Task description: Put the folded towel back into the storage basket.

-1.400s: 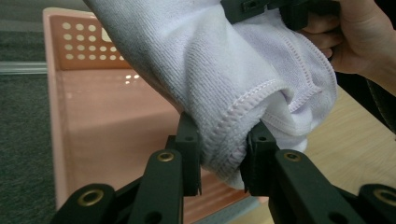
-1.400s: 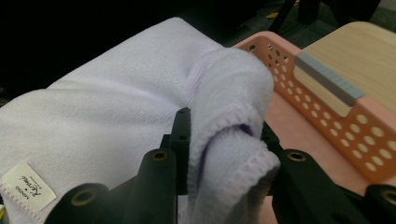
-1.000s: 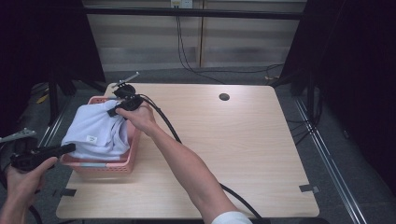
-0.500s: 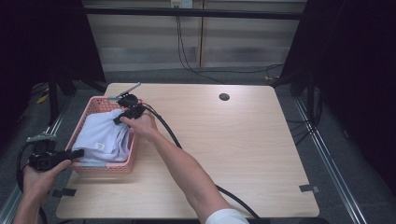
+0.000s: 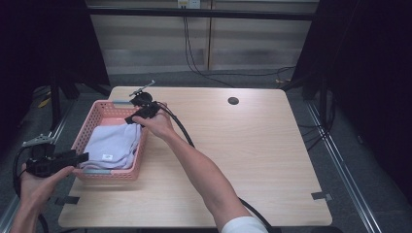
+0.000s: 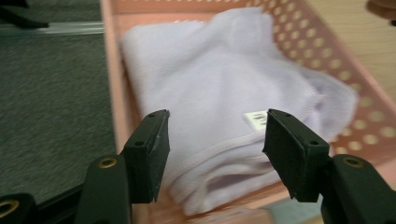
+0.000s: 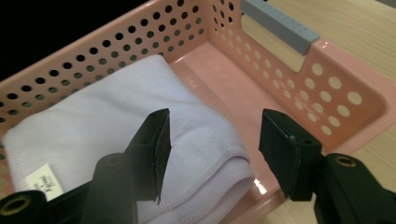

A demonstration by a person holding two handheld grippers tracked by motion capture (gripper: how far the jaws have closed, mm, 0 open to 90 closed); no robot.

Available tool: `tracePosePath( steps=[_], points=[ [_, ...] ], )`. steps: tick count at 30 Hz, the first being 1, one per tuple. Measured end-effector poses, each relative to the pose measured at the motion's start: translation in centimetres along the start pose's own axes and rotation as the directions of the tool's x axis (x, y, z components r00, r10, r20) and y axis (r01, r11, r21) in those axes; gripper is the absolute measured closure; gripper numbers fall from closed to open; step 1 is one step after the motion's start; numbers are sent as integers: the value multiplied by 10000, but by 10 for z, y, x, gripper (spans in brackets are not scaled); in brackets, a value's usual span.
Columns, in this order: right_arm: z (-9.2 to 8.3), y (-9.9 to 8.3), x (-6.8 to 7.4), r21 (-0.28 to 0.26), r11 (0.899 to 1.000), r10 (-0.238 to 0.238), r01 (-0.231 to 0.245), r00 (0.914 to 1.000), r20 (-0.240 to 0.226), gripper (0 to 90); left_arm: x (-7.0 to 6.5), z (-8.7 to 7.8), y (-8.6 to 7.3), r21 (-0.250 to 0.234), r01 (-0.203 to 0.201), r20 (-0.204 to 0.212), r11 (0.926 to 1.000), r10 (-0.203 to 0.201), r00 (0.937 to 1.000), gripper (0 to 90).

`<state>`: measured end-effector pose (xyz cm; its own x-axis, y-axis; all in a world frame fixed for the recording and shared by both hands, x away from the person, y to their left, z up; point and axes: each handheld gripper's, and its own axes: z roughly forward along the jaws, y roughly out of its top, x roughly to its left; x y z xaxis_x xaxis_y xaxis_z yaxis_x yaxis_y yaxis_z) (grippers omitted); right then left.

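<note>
A pink perforated basket (image 5: pixel 110 174) stands on the left part of the wooden table (image 5: pixel 252 145). A folded pale lilac towel (image 5: pixel 114 143) with a small white label lies inside it. My left gripper (image 5: pixel 83 156) hovers at the basket's near left corner. Its jaws have just been opening and stand apart, with the towel (image 6: pixel 205 79) lying beyond them, untouched by the pads. My right gripper (image 5: pixel 132 120) is over the basket's far right rim. Its jaws have also just been opening, and they hang above the towel's folded edge (image 7: pixel 107 121) and the bare basket floor (image 7: pixel 233 93).
A grey handle bar (image 7: pixel 280 25) spans the basket's far end. The right gripper's black cable (image 5: pixel 180 131) trails across the table along the forearm. A round hole (image 5: pixel 233 101) sits in the table's far middle. Dark carpet (image 6: pixel 51 93) lies left of the basket.
The towel, held bunched above the basket a second ago, now lies flat inside it. Both grippers have let go of it, and the right one has sunk slightly toward the basket.
</note>
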<state>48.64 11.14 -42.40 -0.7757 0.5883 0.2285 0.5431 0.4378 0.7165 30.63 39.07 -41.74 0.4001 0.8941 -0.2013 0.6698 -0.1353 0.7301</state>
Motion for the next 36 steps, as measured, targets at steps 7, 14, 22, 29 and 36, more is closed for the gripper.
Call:
tracePosePath(
  steps=[7,14,22,29,36],
  points=[
    [-35,-13,0,-564,9974,-476,441,9970,-612,405,-27,-2,7,-367,-324,142,9988,329,9994,382],
    [-90,-39,-8,-1311,9894,-738,625,9938,-829,381,-60,2,5,-611,-332,98,9976,339,9994,345],
    [-143,-102,-21,-1507,9878,-475,395,9976,-497,354,-108,29,8,-779,-915,587,9928,962,9936,293],
    [-189,-154,-32,-1659,9860,-154,148,9999,-24,352,-149,49,6,-631,-1579,1030,9854,1638,9811,288],
    [-236,-204,-44,-1737,9848,128,-23,9982,591,348,-181,66,-7,-189,-2053,1428,9785,2059,9681,282]
  ],
)
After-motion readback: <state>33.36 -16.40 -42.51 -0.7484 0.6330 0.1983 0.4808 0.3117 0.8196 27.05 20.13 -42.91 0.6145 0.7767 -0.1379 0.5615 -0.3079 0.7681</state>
